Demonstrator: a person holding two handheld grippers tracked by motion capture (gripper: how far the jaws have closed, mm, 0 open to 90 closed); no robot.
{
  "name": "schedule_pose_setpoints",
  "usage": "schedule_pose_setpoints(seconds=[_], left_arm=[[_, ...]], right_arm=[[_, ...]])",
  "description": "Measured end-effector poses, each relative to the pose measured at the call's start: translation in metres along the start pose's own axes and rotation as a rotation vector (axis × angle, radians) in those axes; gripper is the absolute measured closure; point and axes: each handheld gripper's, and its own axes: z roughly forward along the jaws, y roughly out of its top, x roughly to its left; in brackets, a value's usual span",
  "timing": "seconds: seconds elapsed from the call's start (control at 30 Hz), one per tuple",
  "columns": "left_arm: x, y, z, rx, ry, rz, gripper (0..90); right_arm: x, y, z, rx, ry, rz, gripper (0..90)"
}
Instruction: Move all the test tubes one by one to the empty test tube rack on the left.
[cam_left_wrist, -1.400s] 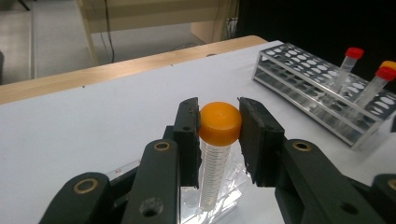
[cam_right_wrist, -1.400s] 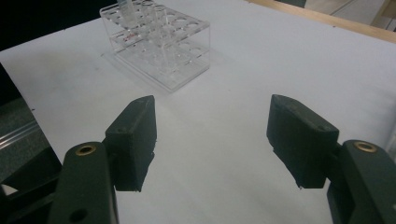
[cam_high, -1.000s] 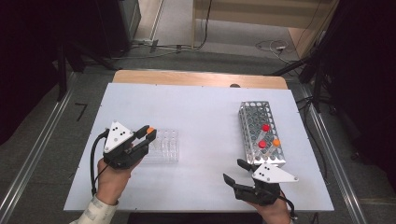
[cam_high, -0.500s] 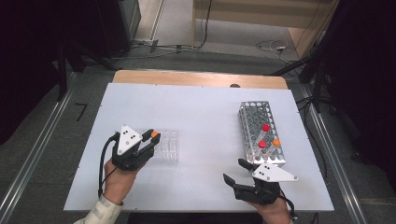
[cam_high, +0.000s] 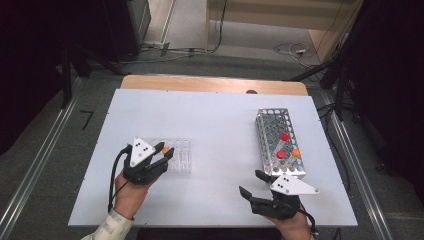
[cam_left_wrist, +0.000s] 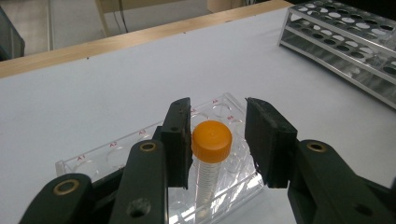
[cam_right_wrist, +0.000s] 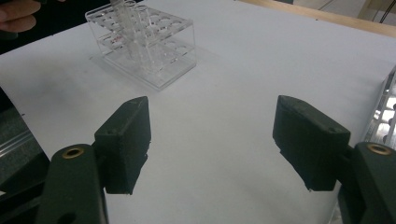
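**benchrat:** So what's the setup? White tabletop (cam_high: 220, 130) with a wooden strip along the far edge, grey floor around it, metal rails on both sides, cables lying on the floor past the far end. Room beyond is pretty dark.

**tubefan:** Yep. Any writing? The clear plastic rack (cam_left_wrist: 140, 149) has small red well labels. I can make out A1, A2 and A3 along the near row in the left gripper view; the rest is too small for me.

**benchrat:** Same. What's in it?

**tubefan:** One orange-capped tube (cam_left_wrist: 211, 154) standing upright in a well at the rack's right end. The other wells I can see look empty. Over on the right side of the table there's the metal rack (cam_high: 280, 142), a perforated one, with two red-capped tubes (cam_high: 284, 137) and one orange-capped one (cam_high: 296, 152) in it.

**benchrat:** And the grippers?

**tubefan:** Left gripper (cam_left_wrist: 218, 140) is right over the clear rack, jaws either side of the orange cap. They've just been opening: the left pad sits right against the cap, the right pad has a clear gap, so it's not squeezed. Right gripper (cam_right_wrist: 212, 140) sits near the front edge of the table, just in front of the metal rack, jaws spread wide with nothing but bare table between them.
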Motion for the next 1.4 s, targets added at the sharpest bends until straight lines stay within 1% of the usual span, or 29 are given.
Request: schedule_pose_setpoints(seconds=[0.07, 0.1, 0.13, 0.2, 0.27, 0.3, 0.37, 0.5, 0.87, 1.07, 1.2, 1.33, 1.4], left_arm=[[0.000, 0.000, -0.001, -0.006, 0.000, -0.011, 56.5], [0.000, 0.001, -0.002, -0.013, 0.005, -0.016, 52.8], [0.000, 0.001, -0.003, -0.018, 0.018, -0.016, 49.0], [-0.001, 0.001, -0.005, -0.037, 0.068, -0.012, 39.7], [-0.001, 0.002, -0.006, -0.048, 0.091, -0.021, 31.5], [0.000, 0.002, -0.006, -0.050, 0.096, -0.024, 29.0], [0.001, 0.002, -0.006, -0.048, 0.091, -0.036, 26.3], [0.002, 0.001, -0.005, -0.048, 0.090, -0.050, 25.7], [0.003, 0.001, -0.006, -0.048, 0.094, -0.053, 25.8], [0.003, 0.001, -0.007, -0.048, 0.093, -0.054, 25.8], [0.004, 0.001, -0.007, -0.051, 0.093, -0.059, 25.8], [0.004, 0.001, -0.006, -0.050, 0.093, -0.061, 25.7], [0.004, 0.002, -0.006, -0.047, 0.092, -0.065, 24.8]], right_arm=[[-0.001, 0.000, -0.001, -0.002, -0.002, -0.003, 26.5], [-0.001, 0.000, -0.002, -0.005, -0.005, 0.003, 26.4], [-0.002, 0.000, -0.003, -0.005, -0.007, 0.004, 26.4], [-0.005, -0.001, -0.005, -0.007, -0.016, 0.009, 26.4], [-0.008, -0.001, -0.008, -0.011, -0.027, 0.018, 26.5], [-0.010, -0.002, -0.010, -0.017, -0.033, 0.019, 26.5], [-0.014, -0.003, -0.014, -0.022, -0.045, 0.025, 26.4], [-0.022, -0.005, -0.022, -0.031, -0.077, 0.047, 26.5], [-0.044, -0.013, -0.040, -0.049, -0.161, 0.085, 26.6], [-0.059, -0.017, -0.042, -0.043, -0.215, 0.113, 26.9], [-0.066, -0.019, -0.042, -0.037, -0.244, 0.135, 26.9], [-0.072, -0.020, -0.039, -0.033, -0.278, 0.143, 27.3], [-0.077, -0.021, -0.037, -0.033, -0.306, 0.150, 29.2]])
